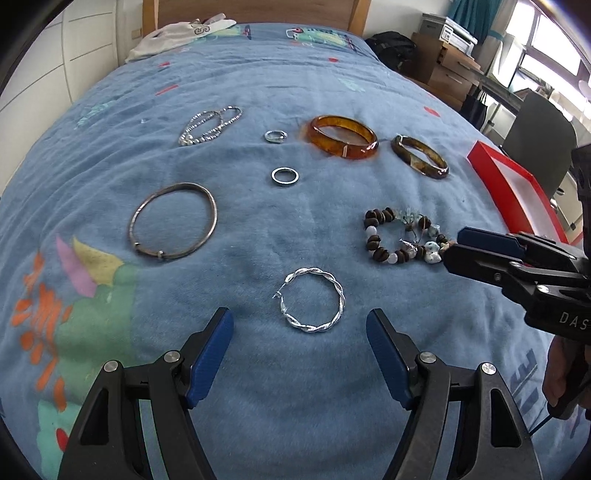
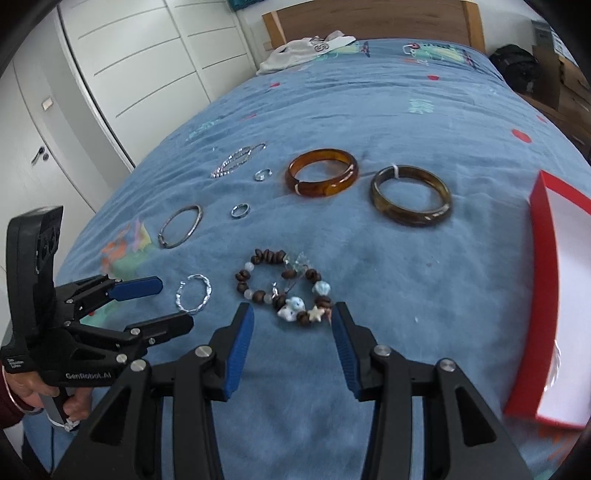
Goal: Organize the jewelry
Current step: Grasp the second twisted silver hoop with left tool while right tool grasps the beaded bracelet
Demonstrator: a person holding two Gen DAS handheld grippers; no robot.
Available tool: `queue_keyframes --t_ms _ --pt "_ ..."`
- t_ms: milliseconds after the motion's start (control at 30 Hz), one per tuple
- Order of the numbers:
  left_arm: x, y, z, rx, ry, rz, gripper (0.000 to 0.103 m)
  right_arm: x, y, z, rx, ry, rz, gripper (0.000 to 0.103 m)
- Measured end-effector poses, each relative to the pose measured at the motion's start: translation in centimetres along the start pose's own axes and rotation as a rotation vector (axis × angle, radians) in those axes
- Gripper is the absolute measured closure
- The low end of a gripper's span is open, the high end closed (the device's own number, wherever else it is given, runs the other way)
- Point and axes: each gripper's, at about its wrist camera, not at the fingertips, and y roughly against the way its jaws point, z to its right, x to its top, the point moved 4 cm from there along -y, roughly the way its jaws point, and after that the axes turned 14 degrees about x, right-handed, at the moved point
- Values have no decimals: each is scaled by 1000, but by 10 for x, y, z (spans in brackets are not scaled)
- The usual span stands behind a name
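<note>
Left wrist view showed a bed point(image 1: 258, 229) covered by a blue blanket with cartoon prints, a wooden headboard point(image 1: 255, 13) at the top and white clothing point(image 1: 177, 33) at the upper left. From left to right lay a thin metal bangle point(image 1: 173, 220), a silver chain point(image 1: 208, 124) above it, two small rings point(image 1: 275, 136) point(image 1: 284, 175) at centre, a twisted silver bracelet point(image 1: 312, 301) low in the middle, an amber bangle point(image 1: 343, 136), a dark brown bangle point(image 1: 419, 156) and a beaded bracelet point(image 1: 402, 240). A red box point(image 1: 517, 192) sat at the right edge, with wooden drawers point(image 1: 447, 66) and a window point(image 1: 546, 48) behind.

Right wrist view had white wardrobe doors point(image 2: 122, 66) at the upper left. "GenRobot.AI" was printed on the left tool's body point(image 2: 88, 376), and "DAS" was readable on the right tool in the left wrist view.

The left claw point(image 1: 300, 334) stood wide apart, gripping nothing, with the twisted silver bracelet just beyond its tips. The right claw point(image 2: 293, 317) was also spread wide and empty, the beaded bracelet's near beads lying between its tips; contact could not be judged.
</note>
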Motion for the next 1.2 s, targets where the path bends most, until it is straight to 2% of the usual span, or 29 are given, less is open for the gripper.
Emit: queue_keyframes --t_ms 167,333,633,733,767,1200 --pt "1 -6 4 8 -18 3 31 3 -14 2 -21 70 -36 60" --pt "4 -15 2 15 -16 6 39 6 -25 4 -25 113 -57 60" --pt "4 -18 -7 44 -30 26 59 9 -33 19 42 41 -42 61" --pt "4 -16 -9 50 -30 26 65 8 -33 20 44 22 -40 75" --pt "4 -16 -9 51 -29 26 65 8 -32 22 65 -4 -41 85" --pt "1 -1 -7 31 -21 22 66 -2 -10 8 58 -18 -33 87"
